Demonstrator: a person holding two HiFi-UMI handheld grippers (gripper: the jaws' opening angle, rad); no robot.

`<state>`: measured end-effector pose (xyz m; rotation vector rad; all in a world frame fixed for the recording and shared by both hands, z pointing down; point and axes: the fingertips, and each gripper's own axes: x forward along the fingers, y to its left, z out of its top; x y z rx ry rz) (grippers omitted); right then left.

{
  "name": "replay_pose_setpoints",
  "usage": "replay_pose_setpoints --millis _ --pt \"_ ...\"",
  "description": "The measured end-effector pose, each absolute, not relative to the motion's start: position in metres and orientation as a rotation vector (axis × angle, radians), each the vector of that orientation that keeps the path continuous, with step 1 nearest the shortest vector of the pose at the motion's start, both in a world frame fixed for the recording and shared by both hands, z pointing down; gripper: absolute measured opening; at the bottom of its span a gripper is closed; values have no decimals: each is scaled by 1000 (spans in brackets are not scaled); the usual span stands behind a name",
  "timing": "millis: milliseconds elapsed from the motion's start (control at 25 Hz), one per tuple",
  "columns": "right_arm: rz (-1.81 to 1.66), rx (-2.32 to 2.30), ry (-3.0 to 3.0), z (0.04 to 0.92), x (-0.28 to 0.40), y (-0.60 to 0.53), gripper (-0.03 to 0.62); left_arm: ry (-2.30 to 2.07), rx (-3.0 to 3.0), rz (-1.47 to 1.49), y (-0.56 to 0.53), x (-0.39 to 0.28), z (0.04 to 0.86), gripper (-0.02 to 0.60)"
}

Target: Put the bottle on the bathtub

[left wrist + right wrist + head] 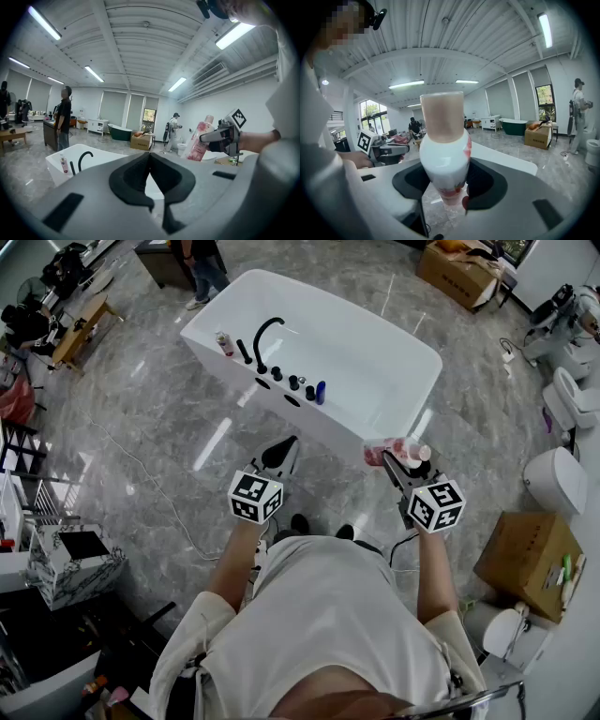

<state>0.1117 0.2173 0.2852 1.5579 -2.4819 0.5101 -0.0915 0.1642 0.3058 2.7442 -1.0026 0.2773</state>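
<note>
Here the white bottle [443, 154] with pink print and a pinkish cap is clamped between the right gripper's [445, 187] jaws, near the bathtub's [375, 362] rim, while the left gripper's [150, 161] jaws meet on nothing.

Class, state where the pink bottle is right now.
Head view, right side: the pink bottle is clamped in the right gripper, beside the near corner of the white bathtub.

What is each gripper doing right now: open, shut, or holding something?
Left gripper: shut, holding nothing.
Right gripper: shut on the bottle.
</note>
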Motion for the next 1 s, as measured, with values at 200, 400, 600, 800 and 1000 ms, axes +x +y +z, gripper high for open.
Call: replay_pose_setpoints --millis 200,400,600,800,1000 --pt "513 1563 -2479 285 110 220 232 -1002 2743 279 166 -94 306 8" --pt "513 1550 -2482 284 110 221 232 -992 2747 266 168 -91 303 8" --pt "529 1556 -2486 284 107 223 233 -985 2738 270 172 -93 306 8" --pt "538 1564 -2489 285 100 223 233 -984 2744 298 172 -102 310 8" --pt "552 1573 -2476 292 86 223 233 -960 2737 311 170 -112 317 8"
